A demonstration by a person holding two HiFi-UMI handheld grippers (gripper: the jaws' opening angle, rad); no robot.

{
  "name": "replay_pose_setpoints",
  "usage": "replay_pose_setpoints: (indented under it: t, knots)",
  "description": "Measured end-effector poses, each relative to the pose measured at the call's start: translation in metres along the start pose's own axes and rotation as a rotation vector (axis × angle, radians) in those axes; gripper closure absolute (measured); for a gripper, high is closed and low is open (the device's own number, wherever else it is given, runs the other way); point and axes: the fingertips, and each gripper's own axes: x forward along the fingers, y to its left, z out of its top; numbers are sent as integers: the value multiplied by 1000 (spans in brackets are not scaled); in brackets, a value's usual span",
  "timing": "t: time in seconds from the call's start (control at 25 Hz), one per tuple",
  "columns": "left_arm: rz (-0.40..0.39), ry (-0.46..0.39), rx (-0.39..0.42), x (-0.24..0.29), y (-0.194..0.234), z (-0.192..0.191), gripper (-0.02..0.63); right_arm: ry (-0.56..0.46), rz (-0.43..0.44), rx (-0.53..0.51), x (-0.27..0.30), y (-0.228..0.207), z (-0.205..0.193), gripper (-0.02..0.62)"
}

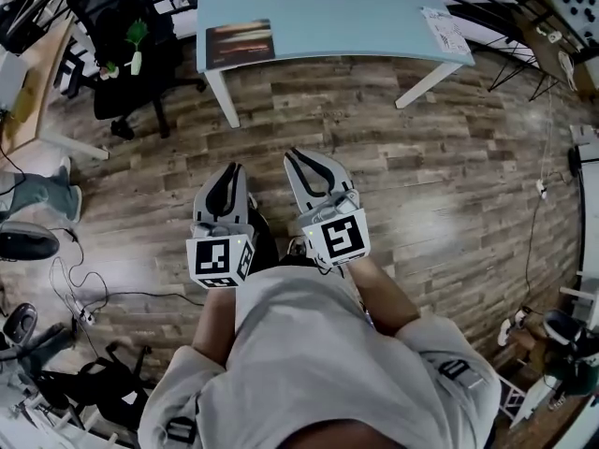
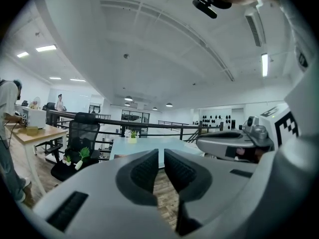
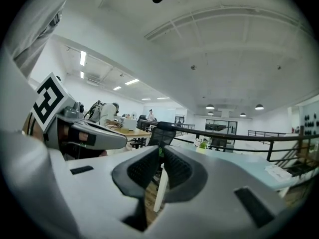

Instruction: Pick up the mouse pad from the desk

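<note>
Both tongs are held slightly parted, with only a narrow slit between the pads, and nothing is gripped or touched by either. The left tongs (image 1: 228,181) and the right tongs (image 1: 309,168) are held side by side over the wooden floor (image 1: 449,185), close together, both pointed toward 12 o'clock in the head view. In the left gripper view the left tongs (image 2: 161,166) are seen empty, with floor and bench beyond the slit; in the right gripper view the right tongs (image 3: 160,166) are likewise empty.

The mouse pad (image 1: 240,43) is laid flat on the pale blue bench (image 1: 356,17), at its near left corner, well apart from both tongs and at about 12 o'clock from the left one. Its long axis is run from 9 to 3 o'clock, roughly along the bench's near edge.
</note>
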Motion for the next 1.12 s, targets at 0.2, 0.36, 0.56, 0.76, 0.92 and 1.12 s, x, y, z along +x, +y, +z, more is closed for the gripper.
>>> replay_pose_setpoints:
  t: [0.2, 0.36, 0.56, 0.76, 0.92, 1.12]
  knots:
    - [-25, 2, -16, 41, 45, 7, 560, 23, -12, -14, 55, -11, 0, 557]
    - [-50, 11, -26, 76, 76, 12, 560, 57, -12, -15, 96, -20, -4, 557]
    - [-76, 40, -35, 107, 116, 12, 561, 87, -35, 18, 145, -30, -11, 557]
    - [-111, 62, -32, 129, 147, 15, 563, 109, -53, 24, 184, -33, -13, 557]
    - [-147, 58, -15, 143, 164, 21, 563, 115, -76, 19, 206, -34, -9, 557]
    - [-167, 69, -20, 157, 181, 22, 562, 128, -97, 55, 225, -38, -11, 557]
